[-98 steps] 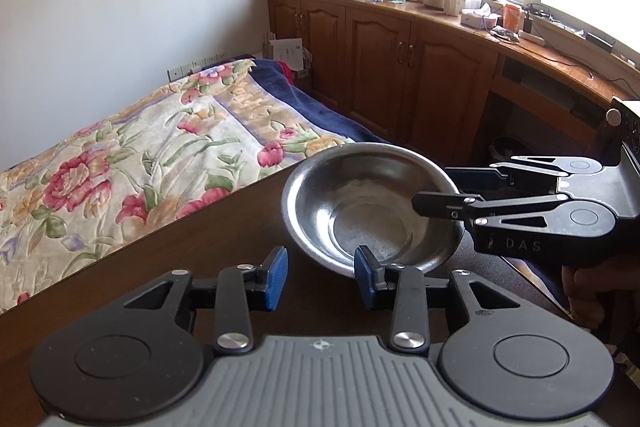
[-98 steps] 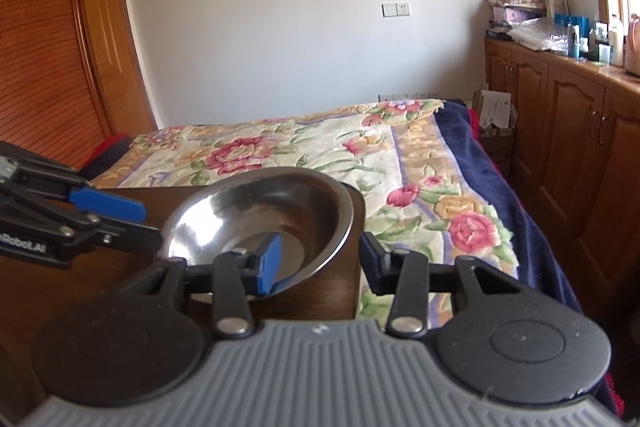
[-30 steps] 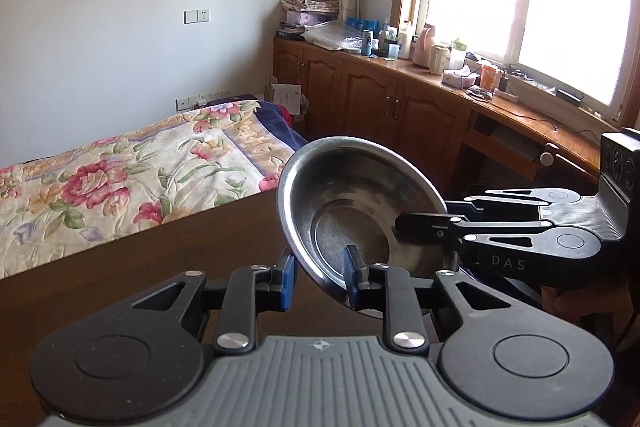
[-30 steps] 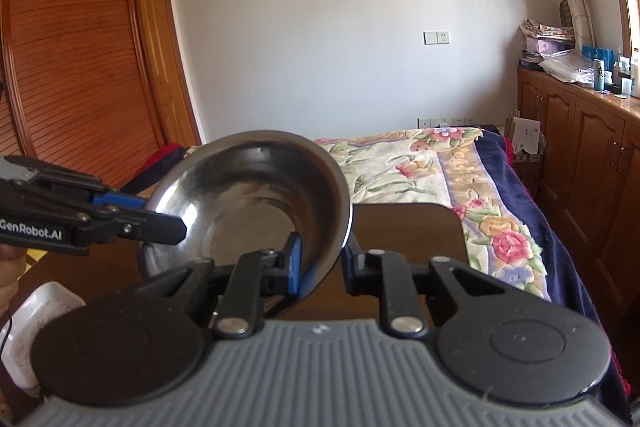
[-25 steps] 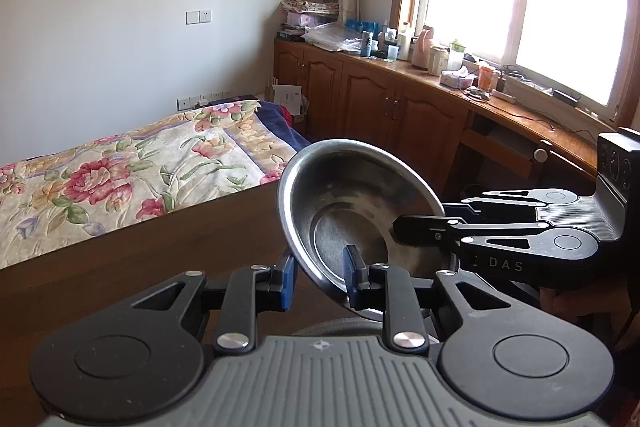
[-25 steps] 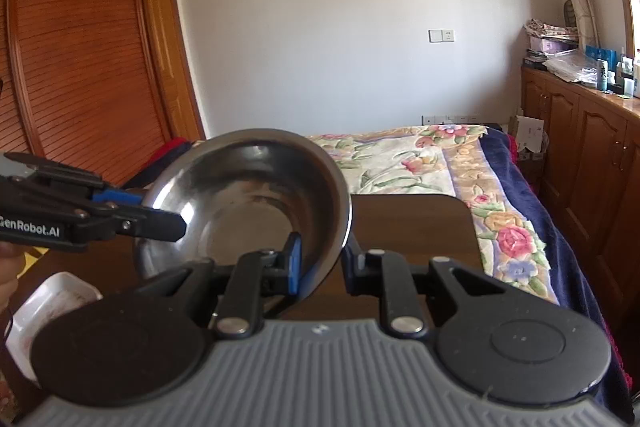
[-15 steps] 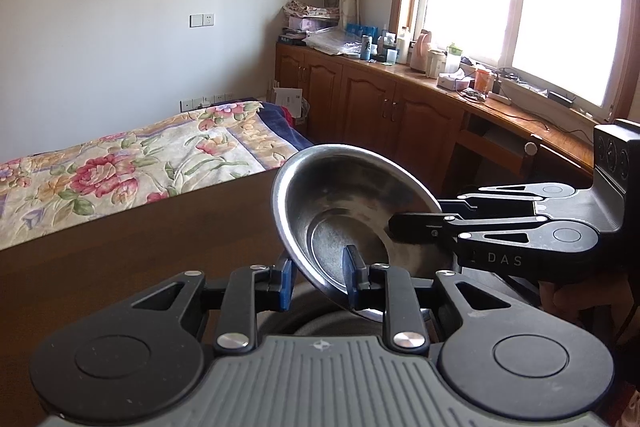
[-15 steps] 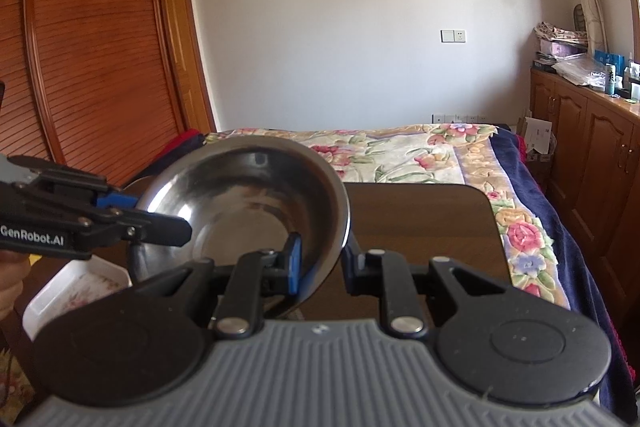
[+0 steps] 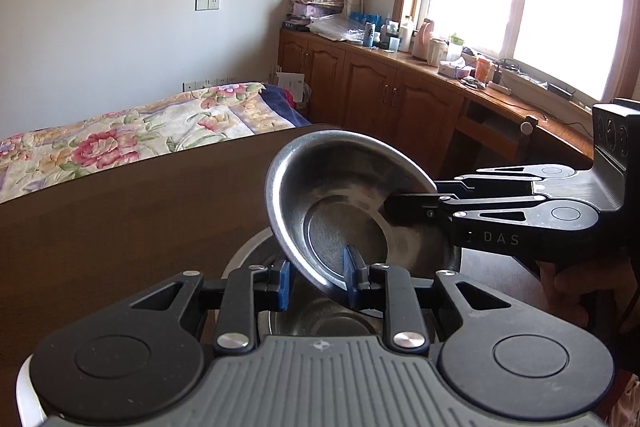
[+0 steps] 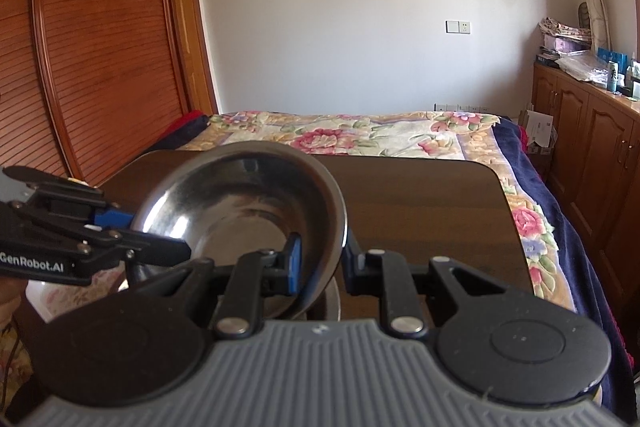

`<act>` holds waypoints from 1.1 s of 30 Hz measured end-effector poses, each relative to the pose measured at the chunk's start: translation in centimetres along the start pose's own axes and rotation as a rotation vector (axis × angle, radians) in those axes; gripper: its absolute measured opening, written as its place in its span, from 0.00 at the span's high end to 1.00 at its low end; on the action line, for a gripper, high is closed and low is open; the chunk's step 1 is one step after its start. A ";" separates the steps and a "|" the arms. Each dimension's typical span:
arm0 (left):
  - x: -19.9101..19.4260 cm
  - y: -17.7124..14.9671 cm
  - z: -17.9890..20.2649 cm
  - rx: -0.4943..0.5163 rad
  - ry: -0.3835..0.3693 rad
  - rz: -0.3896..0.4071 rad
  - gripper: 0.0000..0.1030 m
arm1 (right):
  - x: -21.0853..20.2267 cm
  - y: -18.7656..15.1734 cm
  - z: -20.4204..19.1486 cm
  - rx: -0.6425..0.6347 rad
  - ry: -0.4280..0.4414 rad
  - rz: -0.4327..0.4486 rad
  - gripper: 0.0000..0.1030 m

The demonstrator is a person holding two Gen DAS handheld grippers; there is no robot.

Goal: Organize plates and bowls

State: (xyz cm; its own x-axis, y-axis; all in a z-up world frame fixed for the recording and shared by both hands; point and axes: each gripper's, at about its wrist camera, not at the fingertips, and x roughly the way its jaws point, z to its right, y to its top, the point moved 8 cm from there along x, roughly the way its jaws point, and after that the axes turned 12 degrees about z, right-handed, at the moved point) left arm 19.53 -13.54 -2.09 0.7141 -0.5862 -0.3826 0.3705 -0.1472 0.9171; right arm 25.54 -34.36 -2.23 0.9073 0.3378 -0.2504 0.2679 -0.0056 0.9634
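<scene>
A steel bowl [image 9: 352, 203] hangs tilted above a dark wooden table [image 9: 120, 211], carried by two hand-held tools at once. The left tool [image 9: 316, 279] is closed on the bowl's near rim, and the right tool [image 10: 320, 263] pinches the opposite rim. Directly beneath sits a second, larger steel bowl [image 9: 256, 251] on the table, so stacking seems underway, with the carried bowl not yet nested inside. A white dish [image 10: 44, 295] lies at the table's left edge, apparently still unsorted. A flowered bed [image 10: 360, 139] stands behind the table.
</scene>
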 end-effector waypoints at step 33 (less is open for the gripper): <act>-0.5 -3.8 -0.3 0.019 0.048 -0.077 0.71 | -1.0 -2.4 -3.1 -0.181 0.028 -0.063 0.77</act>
State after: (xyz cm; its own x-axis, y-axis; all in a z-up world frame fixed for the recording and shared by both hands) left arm 17.91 -12.41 -5.40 0.7117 -0.5338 -0.4567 0.4144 -0.2060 0.8865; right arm 22.92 -31.73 -4.03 0.8804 0.3581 -0.3108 0.2593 0.1853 0.9479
